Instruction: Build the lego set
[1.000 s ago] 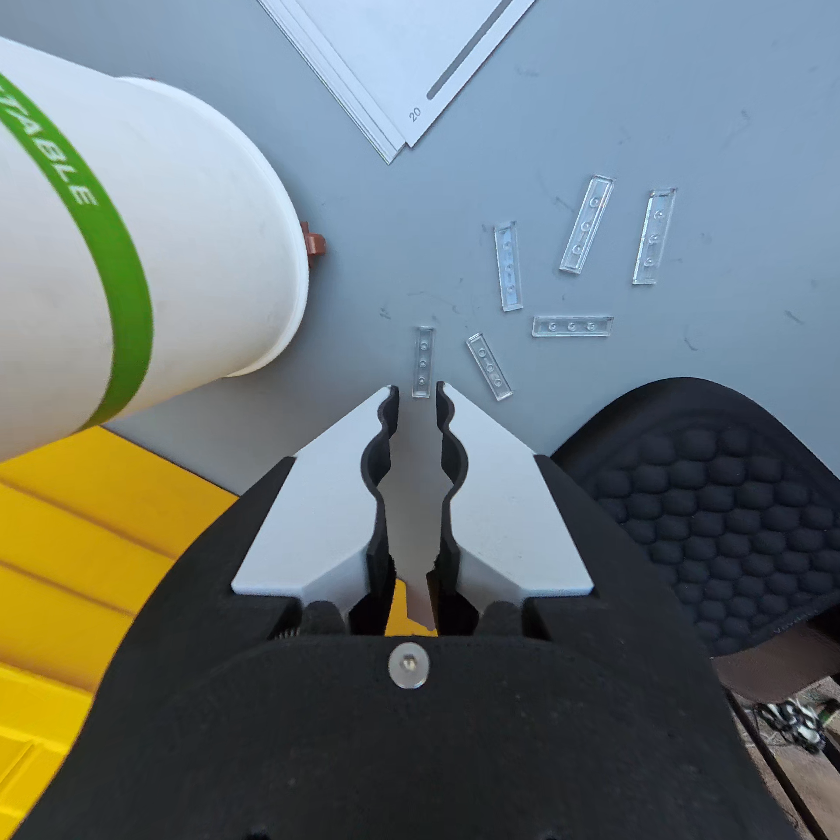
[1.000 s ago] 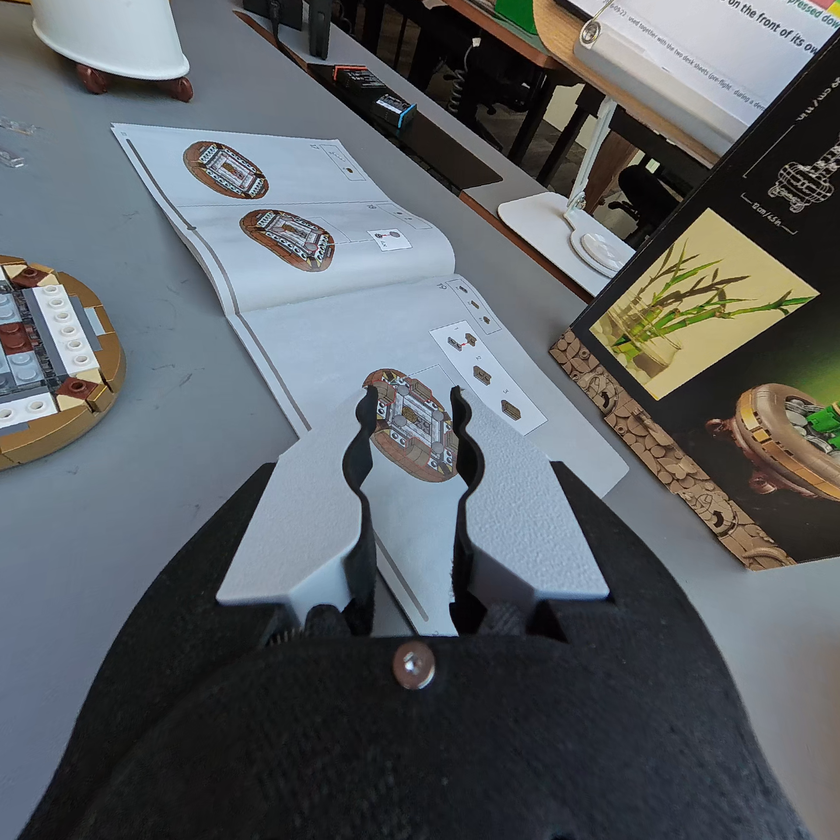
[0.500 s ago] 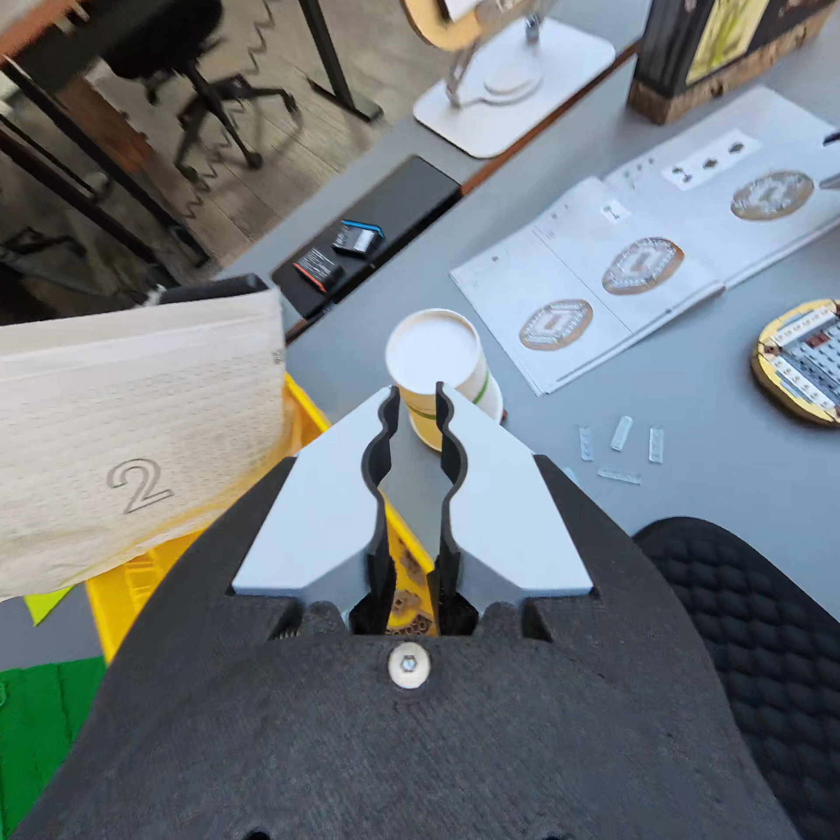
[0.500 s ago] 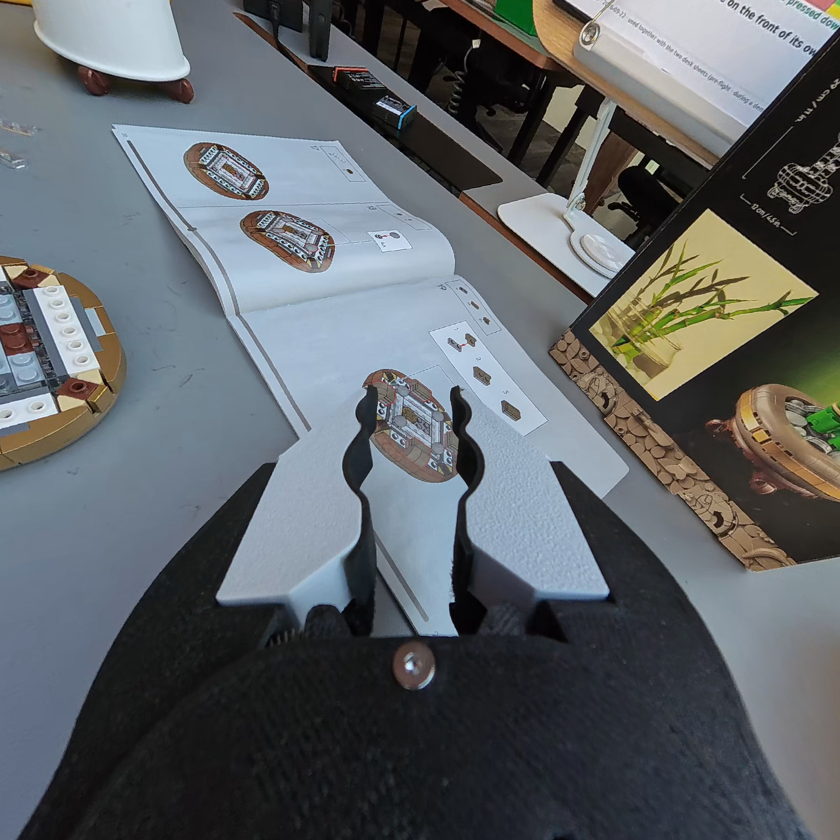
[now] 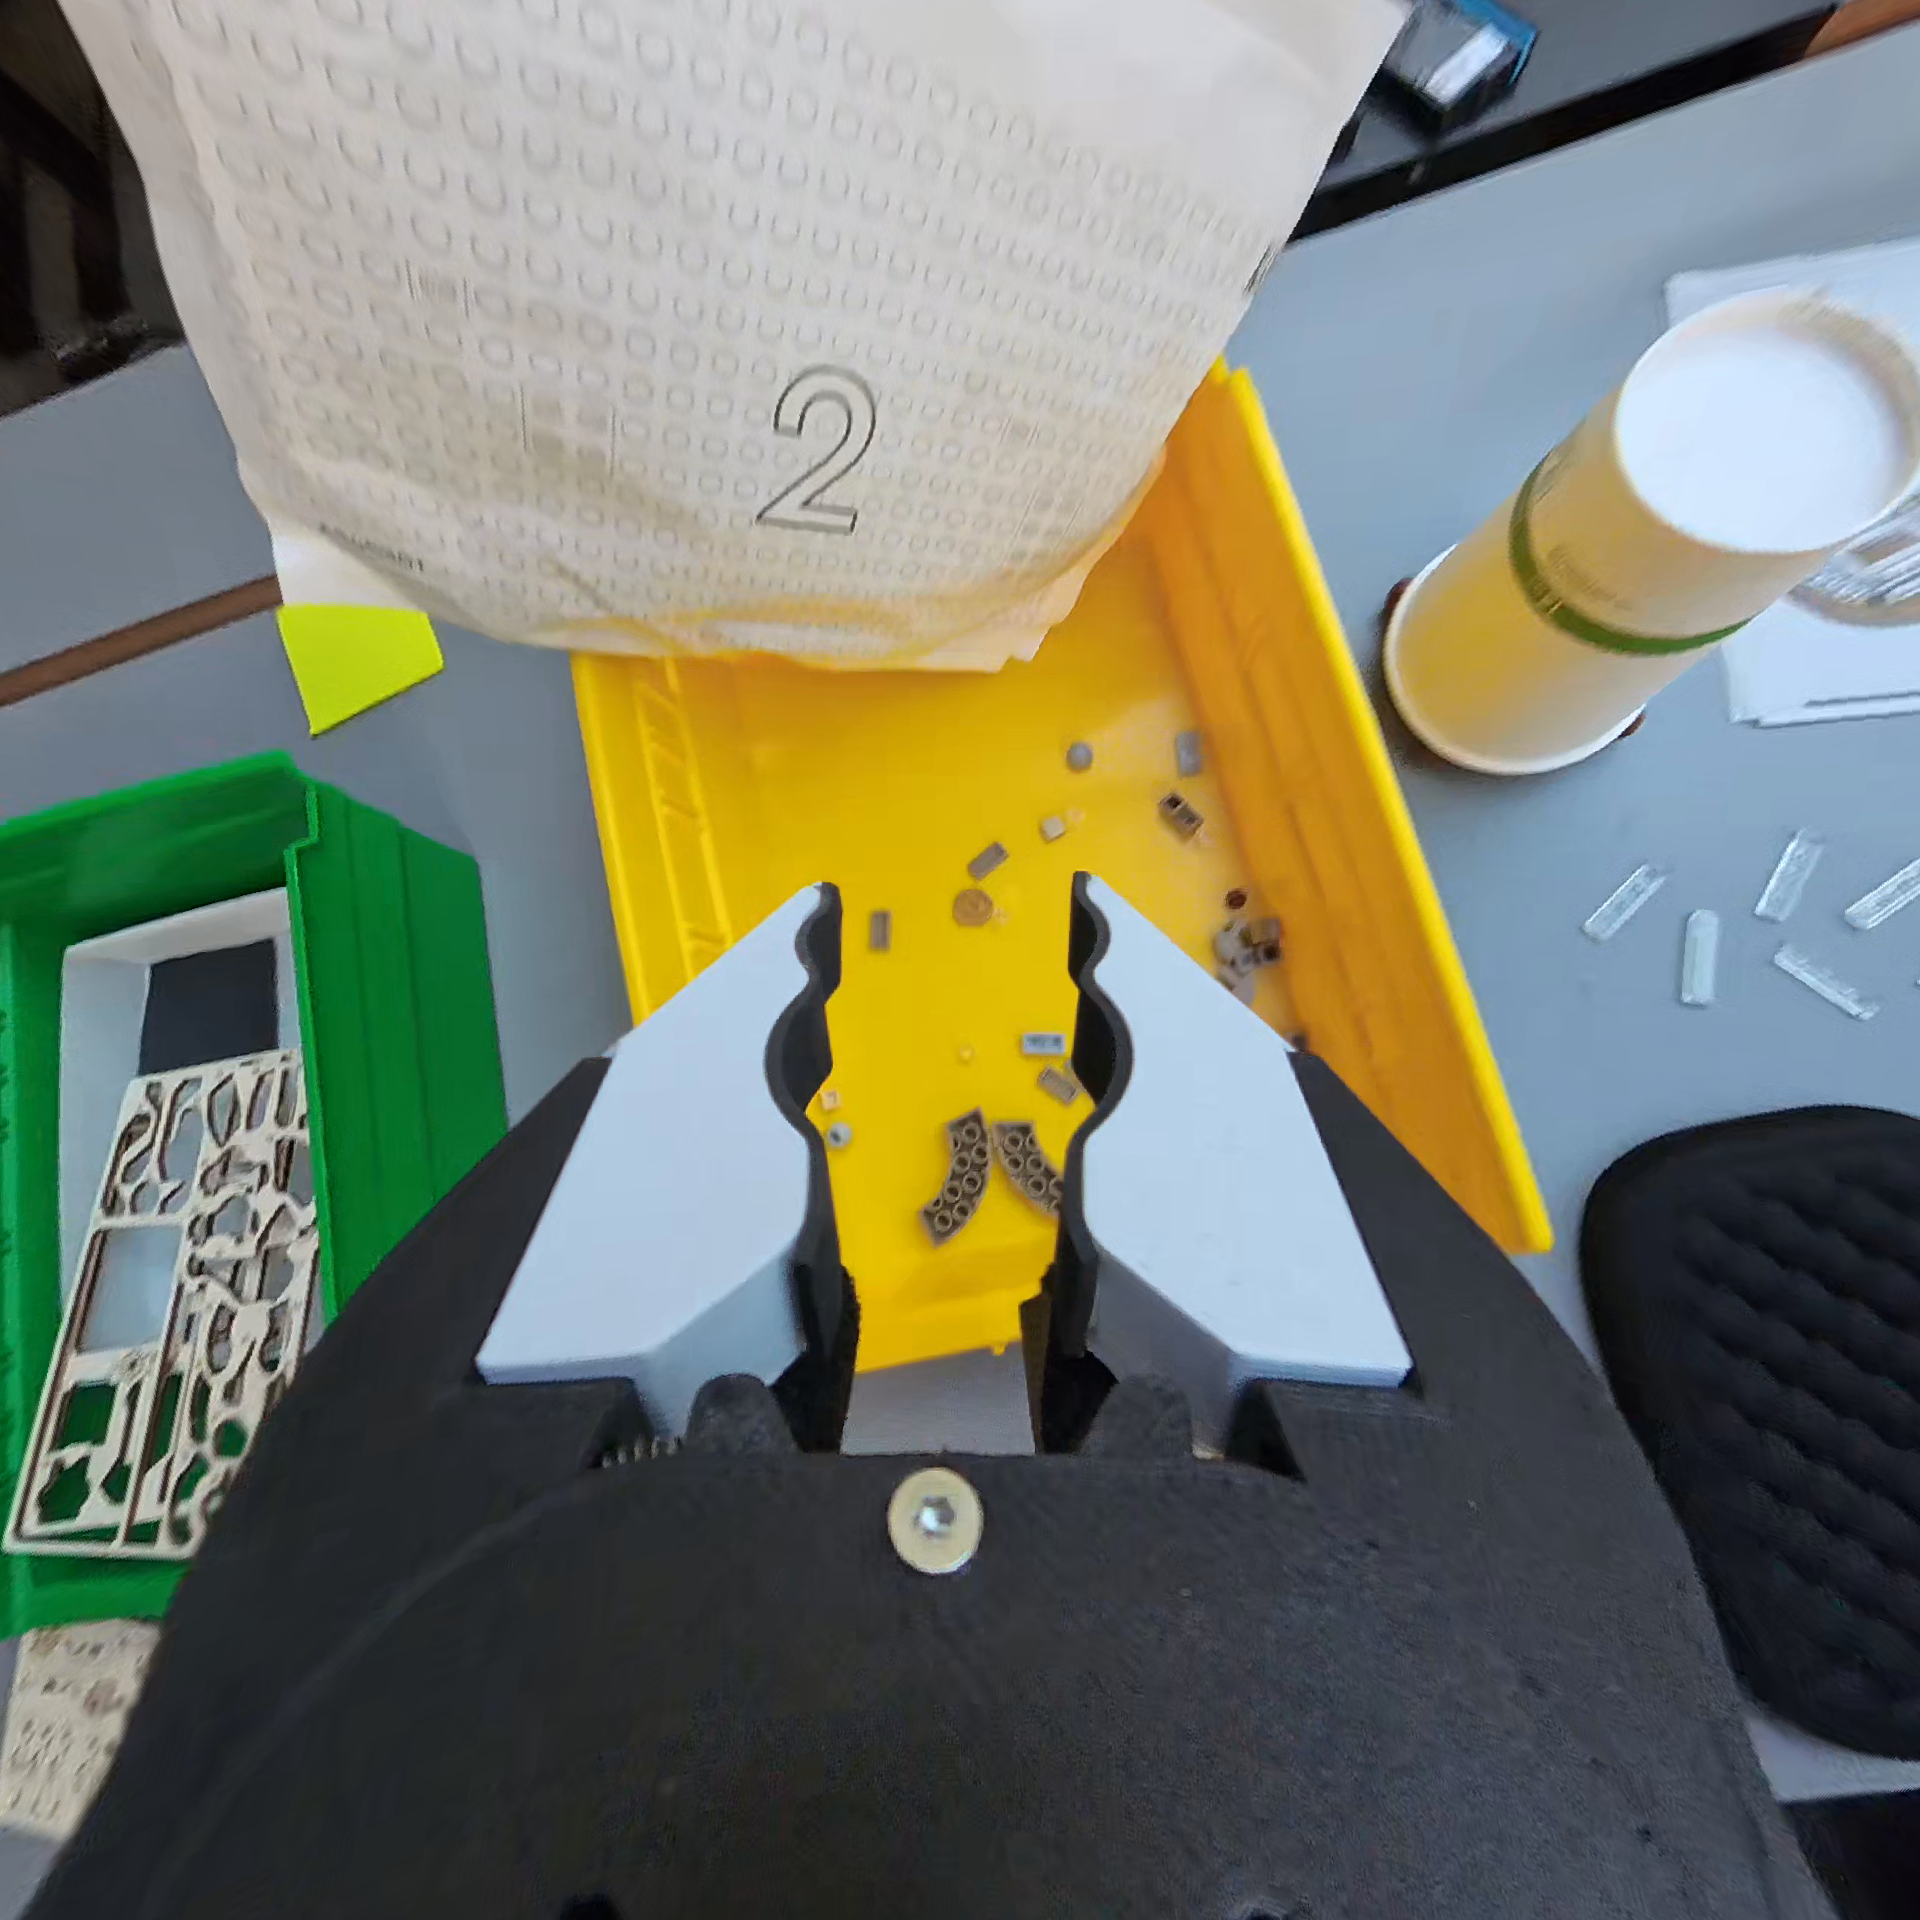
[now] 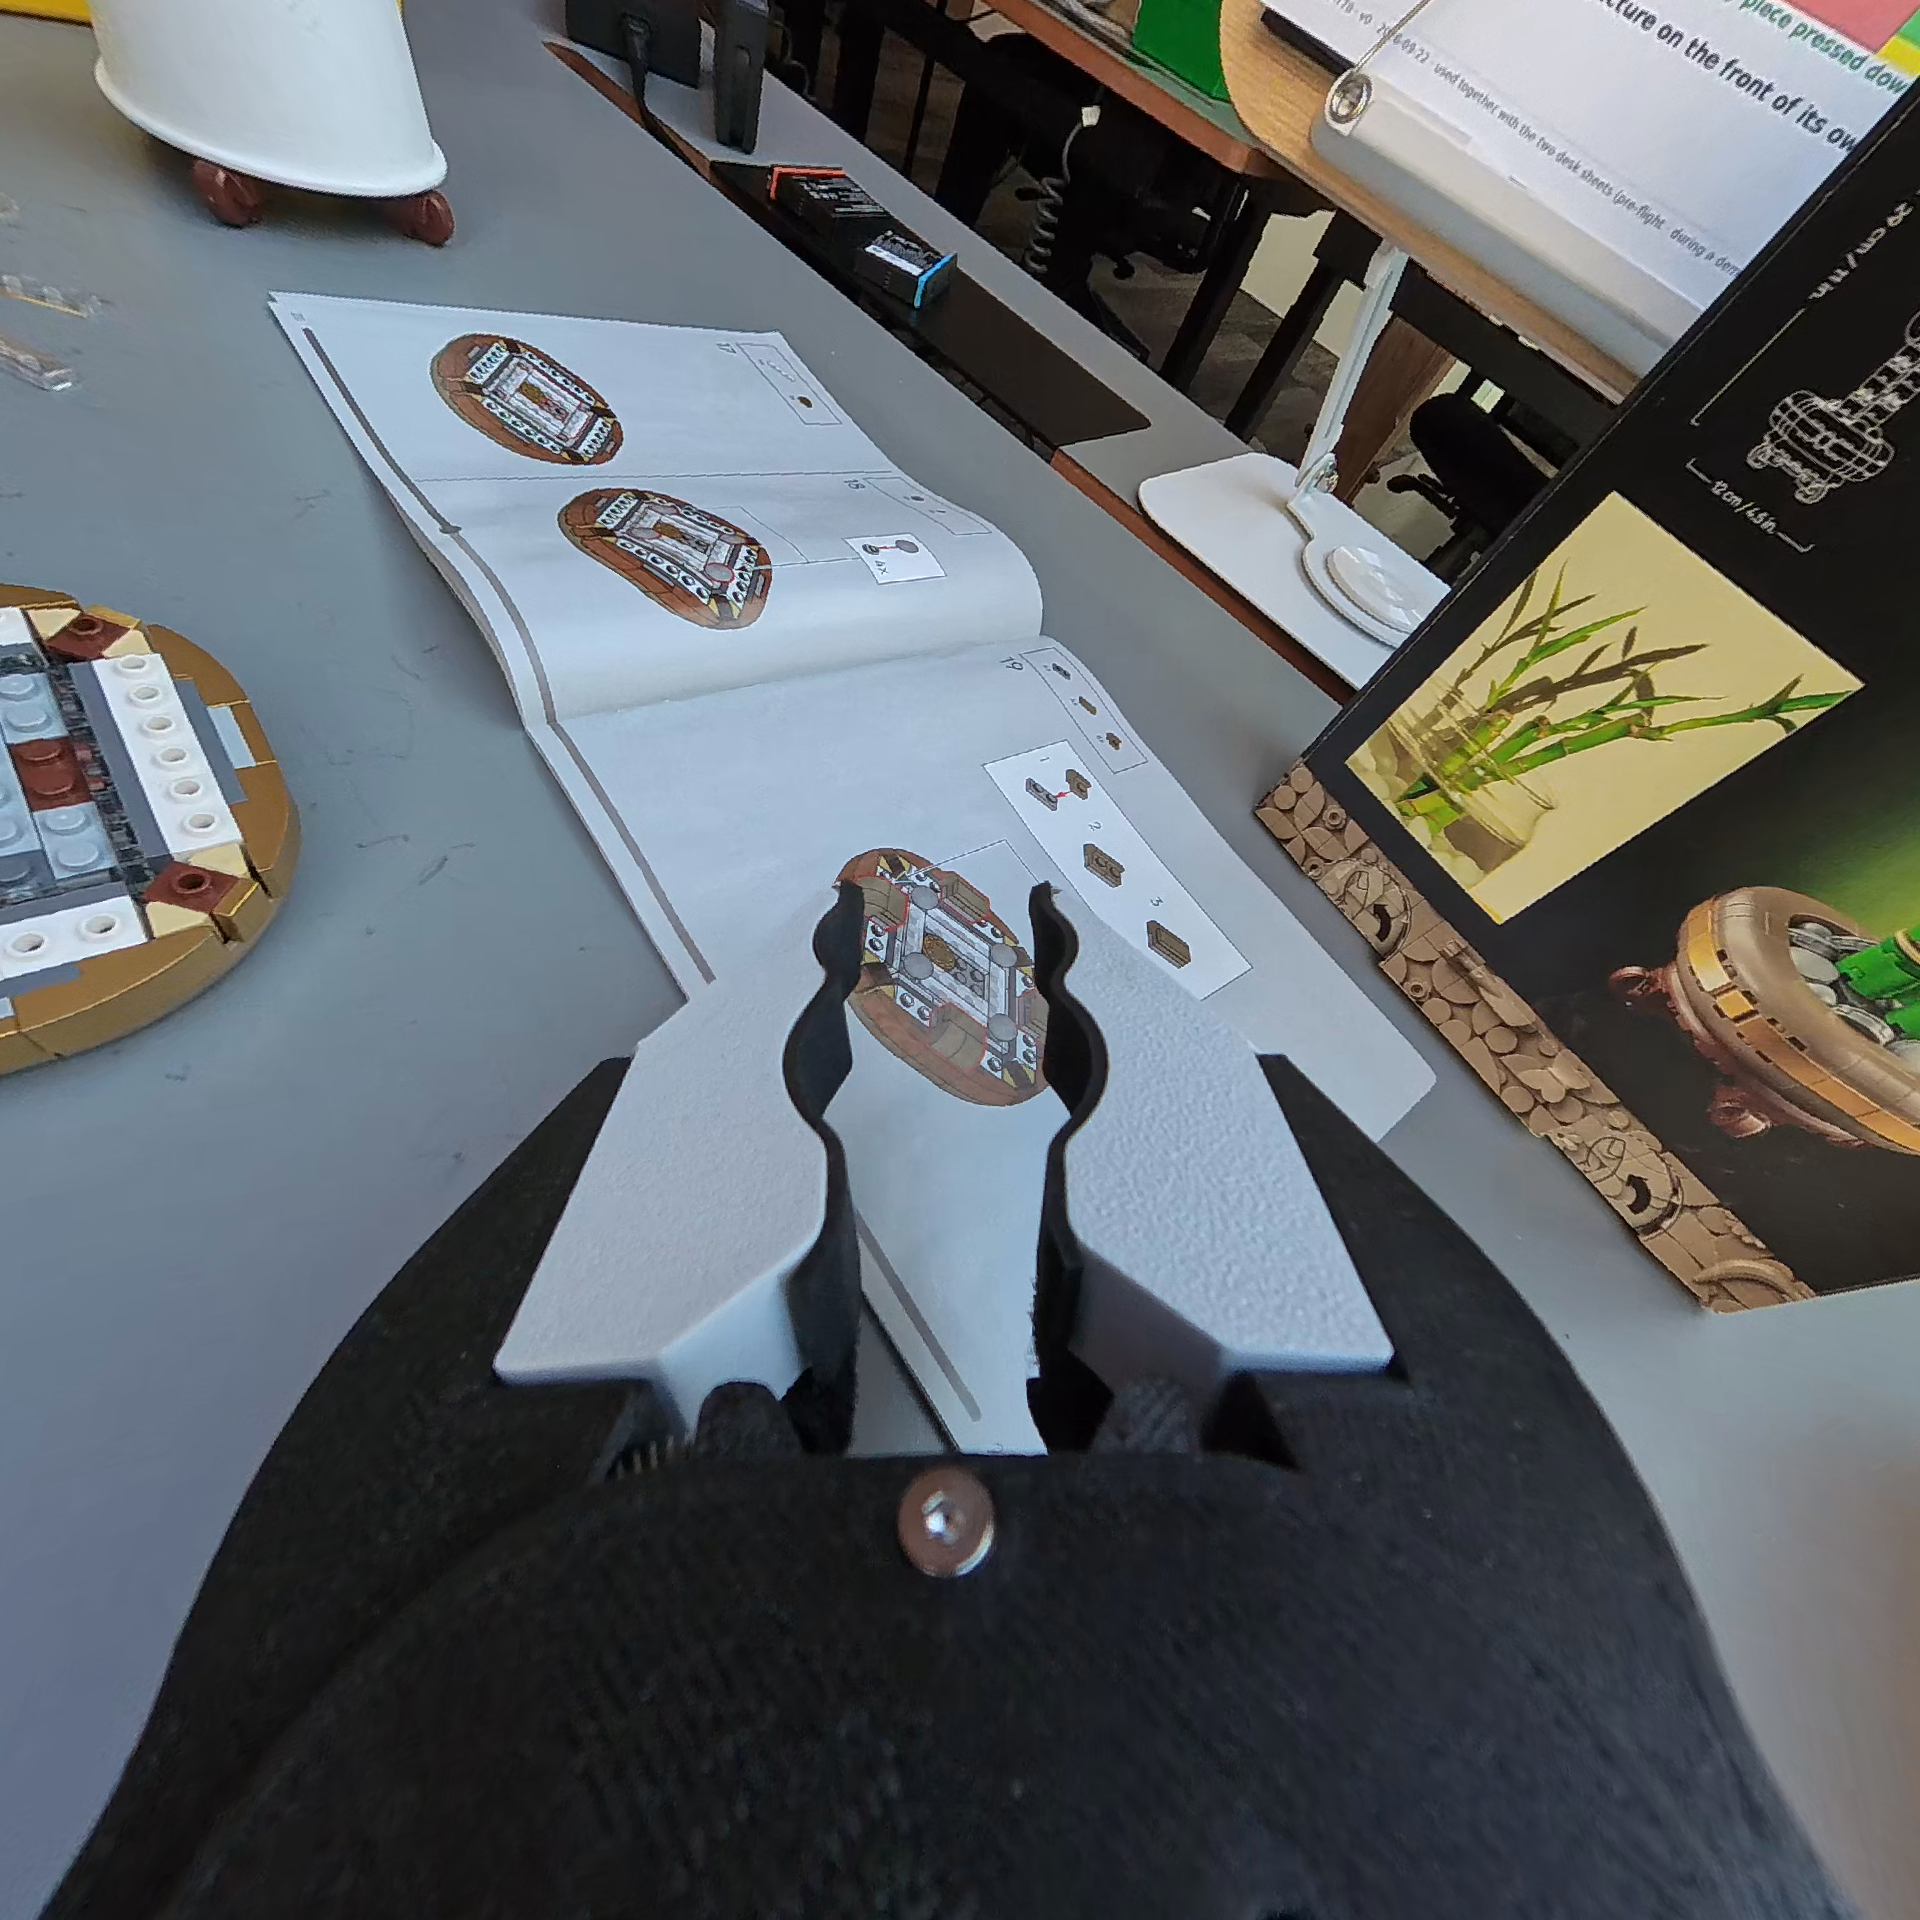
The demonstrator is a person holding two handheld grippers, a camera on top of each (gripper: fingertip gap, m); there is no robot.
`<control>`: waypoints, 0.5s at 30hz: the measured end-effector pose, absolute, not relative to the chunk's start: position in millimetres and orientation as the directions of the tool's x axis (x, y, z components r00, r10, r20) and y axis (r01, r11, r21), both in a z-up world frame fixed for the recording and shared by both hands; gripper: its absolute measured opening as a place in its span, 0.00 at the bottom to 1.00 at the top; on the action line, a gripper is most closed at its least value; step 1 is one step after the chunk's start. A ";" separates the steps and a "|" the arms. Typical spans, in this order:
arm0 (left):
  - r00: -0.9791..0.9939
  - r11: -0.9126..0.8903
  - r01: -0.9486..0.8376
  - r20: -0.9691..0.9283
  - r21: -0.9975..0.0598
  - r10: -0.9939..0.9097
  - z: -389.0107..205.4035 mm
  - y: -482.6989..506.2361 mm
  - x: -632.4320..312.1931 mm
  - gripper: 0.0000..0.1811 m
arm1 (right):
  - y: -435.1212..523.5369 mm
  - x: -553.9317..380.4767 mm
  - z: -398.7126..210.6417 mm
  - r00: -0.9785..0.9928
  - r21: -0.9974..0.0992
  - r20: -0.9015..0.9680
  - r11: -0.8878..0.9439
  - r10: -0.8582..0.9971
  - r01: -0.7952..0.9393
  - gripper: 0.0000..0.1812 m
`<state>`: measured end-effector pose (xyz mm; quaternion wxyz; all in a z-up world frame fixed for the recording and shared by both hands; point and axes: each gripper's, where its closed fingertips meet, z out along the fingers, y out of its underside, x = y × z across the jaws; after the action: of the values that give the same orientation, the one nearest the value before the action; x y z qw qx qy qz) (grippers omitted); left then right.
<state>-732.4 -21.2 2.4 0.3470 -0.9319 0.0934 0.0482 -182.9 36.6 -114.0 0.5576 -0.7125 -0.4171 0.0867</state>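
Note:
My left gripper is open and empty, hovering above a yellow tray that holds several small grey and tan lego pieces, among them two curved tan plates. Several clear flat pieces lie on the grey table right of the tray. My right gripper is open and empty above the open instruction booklet. The round gold-rimmed lego base sits on the table to its left.
A white paper bag covers the tray's far end. An upturned white paper cup stands right of the tray. A green bin with a punched card sheet is at left. A black padded object lies at right. The set's box stands right of the booklet. There is about 55 cm between the tips of the two grippers.
My left gripper swung from the clear pieces, up over the table, then down over the yellow tray, and its jaws opened wider. The right gripper has not moved.

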 end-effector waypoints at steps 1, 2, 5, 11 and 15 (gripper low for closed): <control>0.977 -0.776 -0.209 -0.167 -0.595 -0.135 -6.4 -27.0 -738.9 0.22 | 36.1 -183.2 -113.9 0.636 -0.867 0.341 -0.028 0.692 0.497 0.18; 0.977 -0.808 -0.202 -0.166 -0.553 -0.130 -15.7 -32.1 -743.8 0.21 | 35.8 -183.6 -113.9 0.634 -0.868 0.341 -0.027 0.694 0.497 0.17; 0.981 -0.871 -0.191 -0.119 -0.452 -0.154 -42.8 -40.0 -746.4 0.17 | 35.9 -184.2 -115.0 0.630 -0.865 0.343 -0.028 0.697 0.501 0.18; 0.978 -0.902 -0.207 -0.102 -0.378 -0.181 -59.0 -39.7 -756.9 0.13 | 38.1 -183.0 -115.2 0.639 -0.864 0.344 -0.035 0.688 0.503 0.18; 0.979 -0.899 -0.201 -0.057 -0.388 -0.194 -62.3 -29.9 -758.8 0.14 | 38.9 -181.6 -115.1 0.644 -0.859 0.357 -0.032 0.677 0.510 0.18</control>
<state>-758.8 -29.9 -62.3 0.2000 -0.9745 0.1014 0.0086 -181.6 38.9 -115.1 0.5579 -0.7145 -0.4155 0.0747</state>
